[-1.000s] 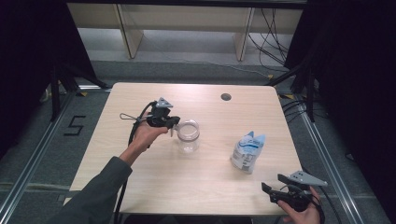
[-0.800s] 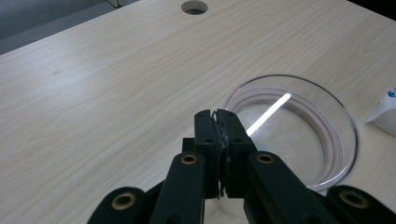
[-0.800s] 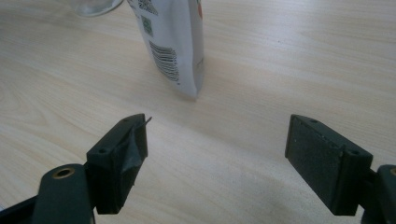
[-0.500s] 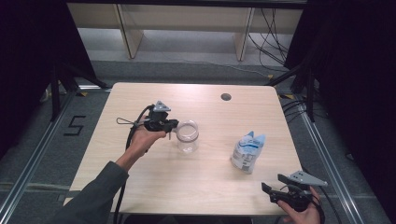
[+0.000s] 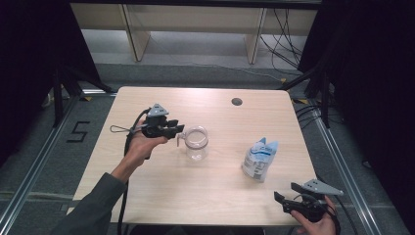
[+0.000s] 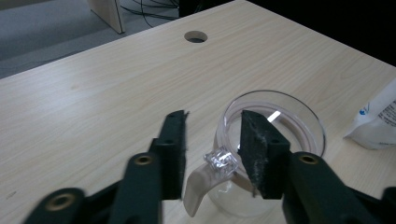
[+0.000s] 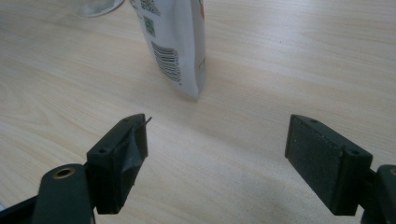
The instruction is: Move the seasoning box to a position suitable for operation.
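Two claws are in play, and yours on the left [image 5: 179, 133] matters most right now. Its jaws have just been opening, and in the left gripper view the handle [image 6: 205, 179] of the glass jug [image 6: 271, 140] sits between the pads [image 6: 175, 154] with a clear gap on either side, so nothing is pinched; the jug stands on the table [image 5: 215, 196] on its own, directly ahead of the fingertips.

What could go wrong, as I judge it: the handle is still inside the jaws, so if you swing sideways before backing straight out, a pad will catch it and drag or tip the jug. The far pad overlaps the rim in that view, and I can't tell whether it touches the glass; lifting abruptly could hook the lip. Glass on bare wood would slide easily.

Your right claw [image 5: 286, 202] hovers at the near edge with its jaws spread wide and nothing between them. Just ahead of it stands a white pouch [image 7: 175, 42], upright and probably light, so a careless forward reach could knock it over.

Beyond the jug from your left claw lies a round cable hole [image 6: 195, 36] in the tabletop, well apart. Nothing stands between the jug and the pouch
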`<state>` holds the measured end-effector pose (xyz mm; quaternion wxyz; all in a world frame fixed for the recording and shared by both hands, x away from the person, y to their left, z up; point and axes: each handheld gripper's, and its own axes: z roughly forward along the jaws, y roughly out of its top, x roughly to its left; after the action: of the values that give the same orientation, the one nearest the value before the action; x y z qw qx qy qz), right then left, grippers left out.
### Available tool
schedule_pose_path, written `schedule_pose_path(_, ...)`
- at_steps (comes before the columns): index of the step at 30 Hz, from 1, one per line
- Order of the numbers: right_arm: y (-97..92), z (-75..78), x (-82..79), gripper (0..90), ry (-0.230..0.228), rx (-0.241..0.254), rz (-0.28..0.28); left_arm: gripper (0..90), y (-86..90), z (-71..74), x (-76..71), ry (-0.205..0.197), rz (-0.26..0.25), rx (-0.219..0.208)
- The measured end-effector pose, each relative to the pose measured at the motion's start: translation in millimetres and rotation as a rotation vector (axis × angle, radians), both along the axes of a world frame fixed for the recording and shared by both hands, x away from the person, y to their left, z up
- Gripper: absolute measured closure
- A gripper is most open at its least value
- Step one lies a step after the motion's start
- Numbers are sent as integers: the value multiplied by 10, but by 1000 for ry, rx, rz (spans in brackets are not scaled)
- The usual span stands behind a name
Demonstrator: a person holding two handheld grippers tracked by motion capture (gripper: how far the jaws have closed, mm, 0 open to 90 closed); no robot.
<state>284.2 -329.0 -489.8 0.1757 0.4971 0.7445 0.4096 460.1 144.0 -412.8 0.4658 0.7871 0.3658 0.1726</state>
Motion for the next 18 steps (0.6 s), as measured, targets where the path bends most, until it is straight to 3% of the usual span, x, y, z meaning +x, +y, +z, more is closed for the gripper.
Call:
schedule_pose_path(4,-1,-3,1,222,-1,0,2,512,80,-110,-64,-5,2,19)
schedule_pose_path(5,-1,-2,2,222,-4,-3,5,500,126,-201,-93,-5,1,-4)
schedule_pose_path(7,1,-2,3,222,-2,-4,7,479,183,-280,-102,-5,0,-1)
schedule_pose_path(8,20,1,-11,222,25,15,-6,478,203,-319,-98,-7,0,-11)
schedule_pose_path(9,23,0,-12,222,29,17,-8,469,229,-344,-100,-11,11,12)
schedule_pose_path(14,1,-9,12,223,5,-1,11,459,220,-464,-111,-45,21,13)
schedule_pose_path(16,13,-3,-3,222,19,13,-2,459,202,-511,-114,-52,16,14)
schedule_pose_path(18,-6,-5,8,222,-6,-11,9,462,184,-559,-116,-53,15,6)
